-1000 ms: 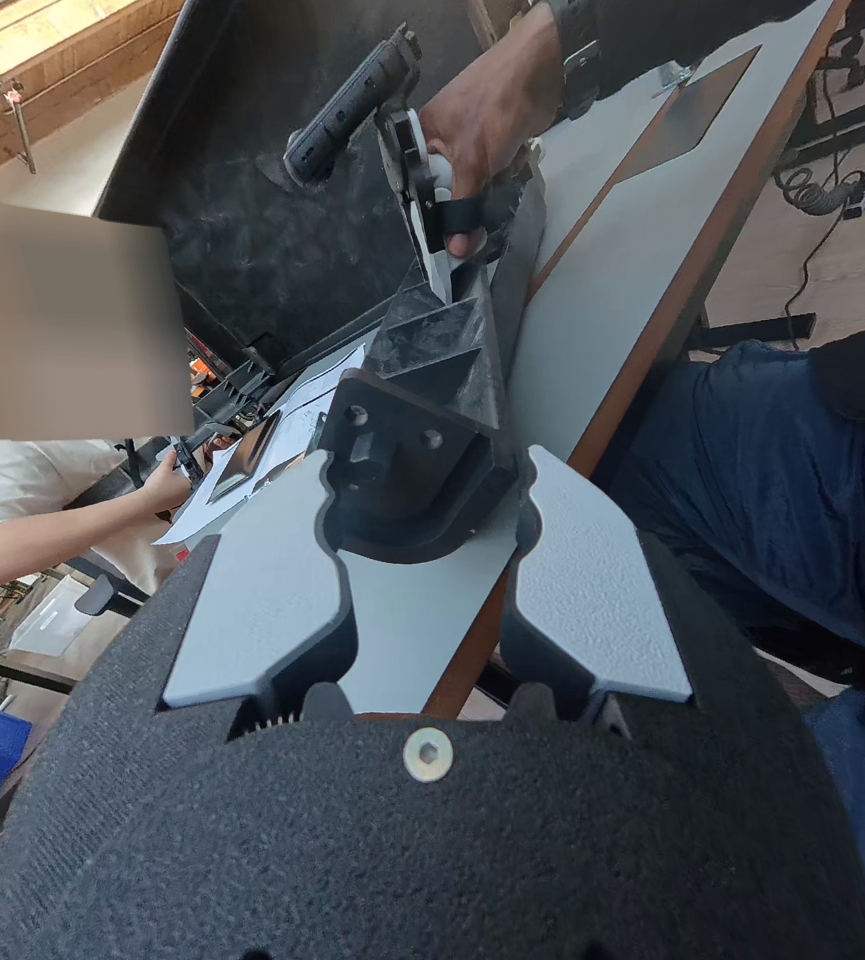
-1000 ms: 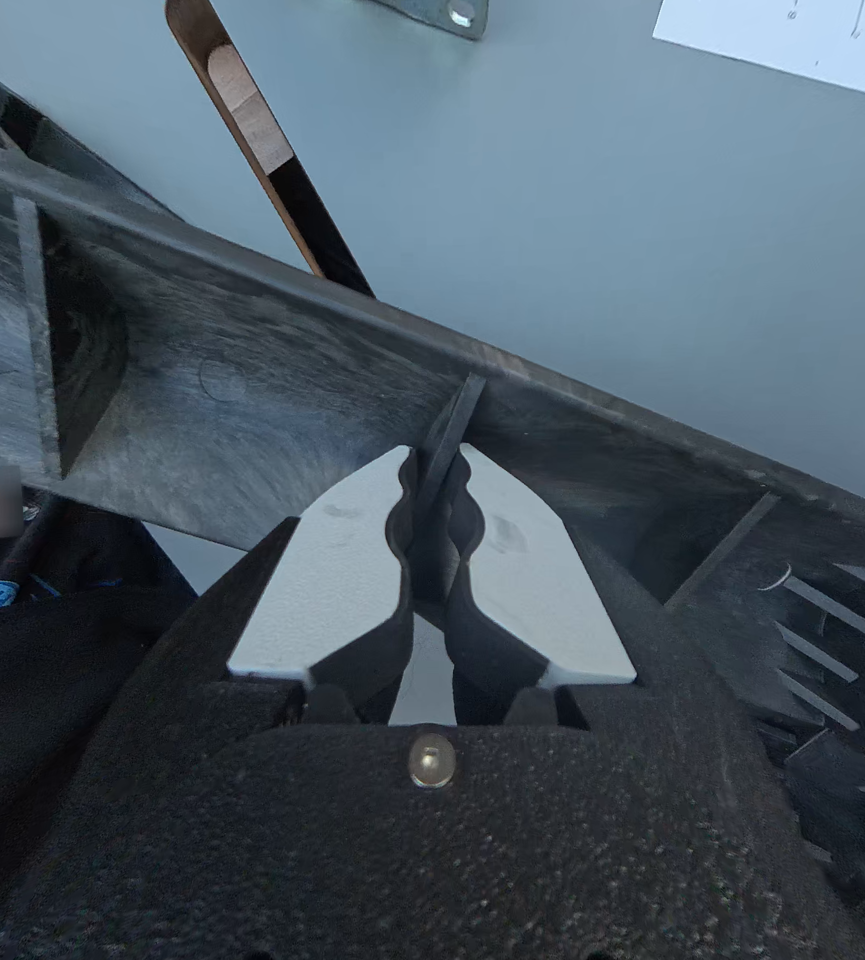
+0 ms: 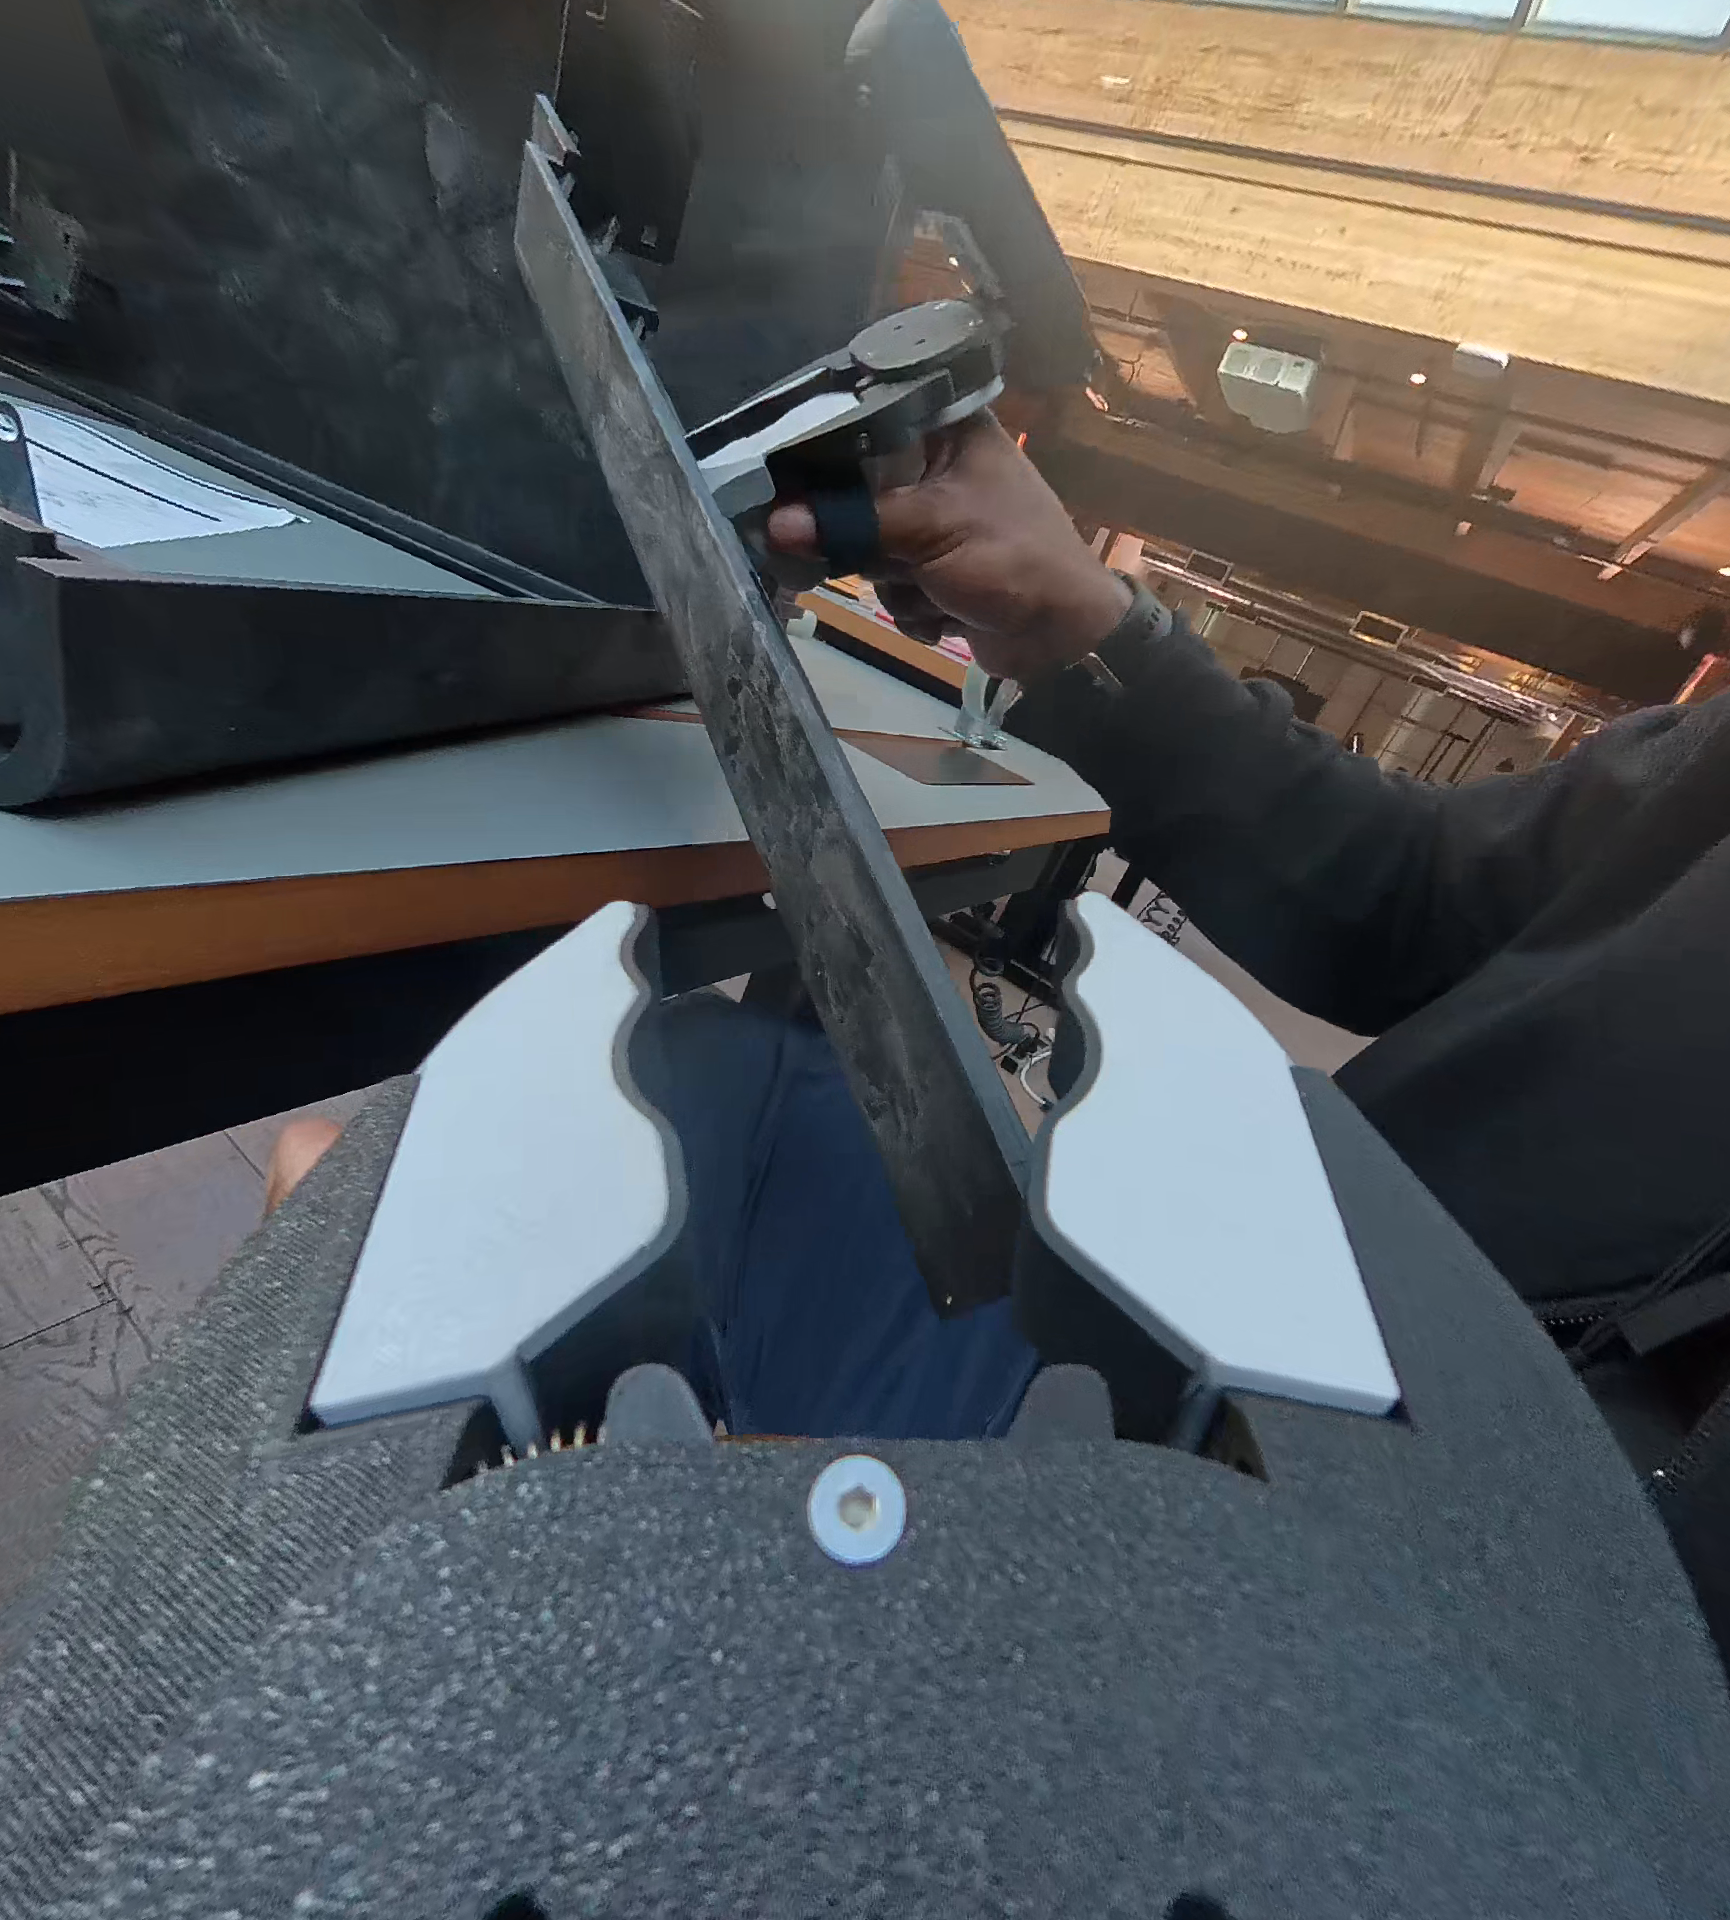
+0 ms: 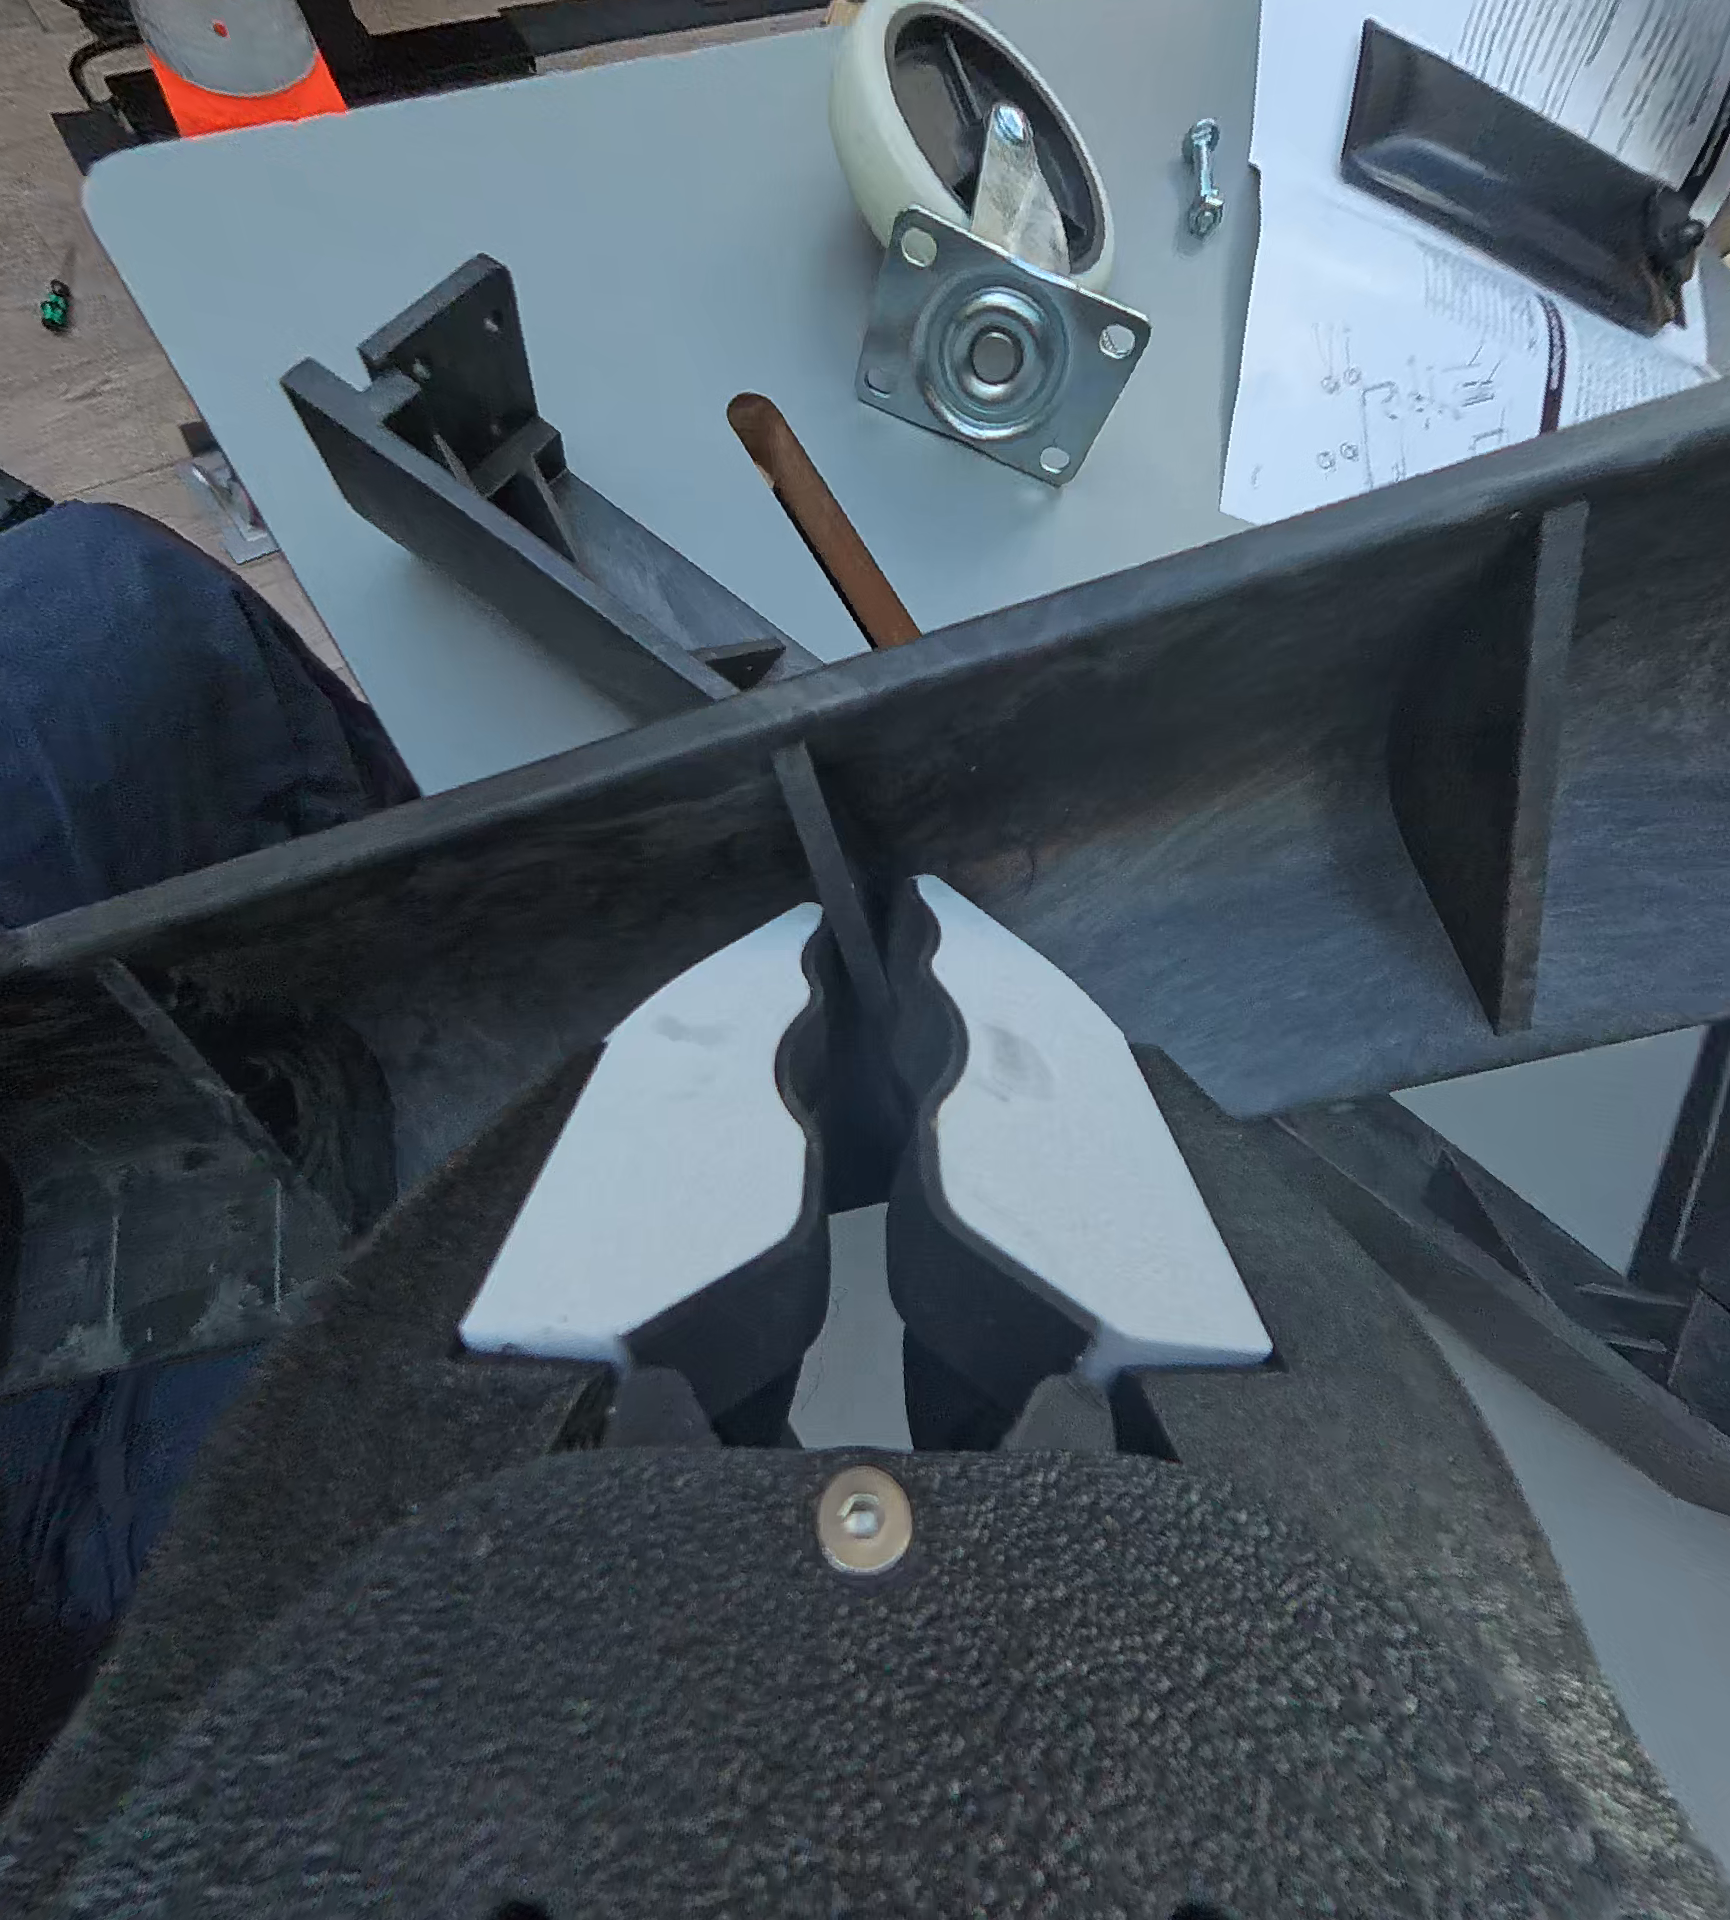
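Note:
My right gripper (image 4: 866, 904) is shut on a thin rib (image 4: 819, 831) of a long black plastic beam (image 4: 1152, 779) and holds the beam tilted above the grey table (image 4: 528, 208). In the left wrist view the same beam (image 3: 736, 644) slants down from the right gripper (image 3: 736, 457), which a hand (image 3: 965, 540) holds. The beam's lower end sits between the fingers of my left gripper (image 3: 856, 914), close to the right finger (image 3: 1183, 1174). My left gripper is open below the table's front edge, and its pads do not clamp the beam.
A second black beam part (image 4: 528, 540) lies on the table; it also shows in the left wrist view (image 3: 269, 665). A caster wheel (image 4: 986, 208), a bolt (image 4: 1201, 177), printed sheets (image 4: 1380, 395) and a brown slot (image 4: 819, 520) are beyond it. A large black panel (image 3: 321, 260) stands behind. Spacing between my two grippers at the tips: around 25 centimeters.
The right gripper kept its grip on the rib and lifted the beam off the table. The left gripper dropped below the table's edge, opened a little wider, and the beam's end now sits between its fingers.

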The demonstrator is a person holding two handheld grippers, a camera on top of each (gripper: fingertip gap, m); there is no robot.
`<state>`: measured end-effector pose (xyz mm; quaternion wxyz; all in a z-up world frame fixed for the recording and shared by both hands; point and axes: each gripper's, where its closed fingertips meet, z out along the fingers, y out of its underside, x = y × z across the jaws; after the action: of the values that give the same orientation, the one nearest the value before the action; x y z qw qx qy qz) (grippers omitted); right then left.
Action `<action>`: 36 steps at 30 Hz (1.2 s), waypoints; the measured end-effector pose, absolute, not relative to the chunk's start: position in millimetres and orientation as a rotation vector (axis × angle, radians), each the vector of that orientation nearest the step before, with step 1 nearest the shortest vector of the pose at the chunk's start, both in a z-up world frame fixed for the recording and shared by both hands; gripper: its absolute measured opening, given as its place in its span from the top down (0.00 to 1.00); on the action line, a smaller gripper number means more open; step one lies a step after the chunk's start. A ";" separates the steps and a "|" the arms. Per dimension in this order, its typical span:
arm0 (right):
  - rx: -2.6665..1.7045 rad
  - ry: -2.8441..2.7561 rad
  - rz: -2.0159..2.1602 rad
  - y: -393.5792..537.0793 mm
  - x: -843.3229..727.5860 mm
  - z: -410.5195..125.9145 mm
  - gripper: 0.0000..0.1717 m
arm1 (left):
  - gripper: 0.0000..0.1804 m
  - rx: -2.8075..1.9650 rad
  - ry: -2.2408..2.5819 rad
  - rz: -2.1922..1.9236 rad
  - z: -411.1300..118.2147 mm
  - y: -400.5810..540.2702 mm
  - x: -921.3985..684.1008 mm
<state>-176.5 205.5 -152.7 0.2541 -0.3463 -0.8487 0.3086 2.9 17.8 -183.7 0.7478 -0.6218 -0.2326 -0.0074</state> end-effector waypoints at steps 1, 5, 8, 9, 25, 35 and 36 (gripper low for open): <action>-0.928 -2.288 0.852 207.2 -168.5 -146.7 0.95 | 0.60 -1.358 -0.506 -0.026 -183.8 22.3 5.8; -0.939 -2.199 0.923 228.2 -133.0 -119.3 0.95 | 0.60 -1.372 -0.451 -0.083 -186.9 50.1 26.9; -0.964 -2.146 0.910 259.4 -102.3 -103.1 0.95 | 0.61 -1.324 -0.397 -0.163 -179.2 70.6 45.4; -0.977 -2.127 0.910 271.8 -92.1 -98.0 0.95 | 0.61 -1.326 -0.380 -0.184 -178.0 78.1 50.4; -1.068 -2.080 0.571 519.7 -33.6 -73.4 0.96 | 0.63 -1.364 -0.213 -0.454 -188.3 207.1 63.8; -1.000 -2.189 0.452 617.1 -72.5 -59.8 0.96 | 0.63 -1.416 -0.139 -0.532 -203.0 299.9 39.1; -0.989 -2.197 0.443 626.4 -73.5 -54.7 0.96 | 0.63 -1.421 -0.126 -0.531 -204.5 306.2 38.9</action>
<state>-73.5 626.4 -54.7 0.3388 -0.3799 -0.8438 0.1701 38.9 306.2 -204.5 0.7242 -0.6438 -0.0571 -0.2405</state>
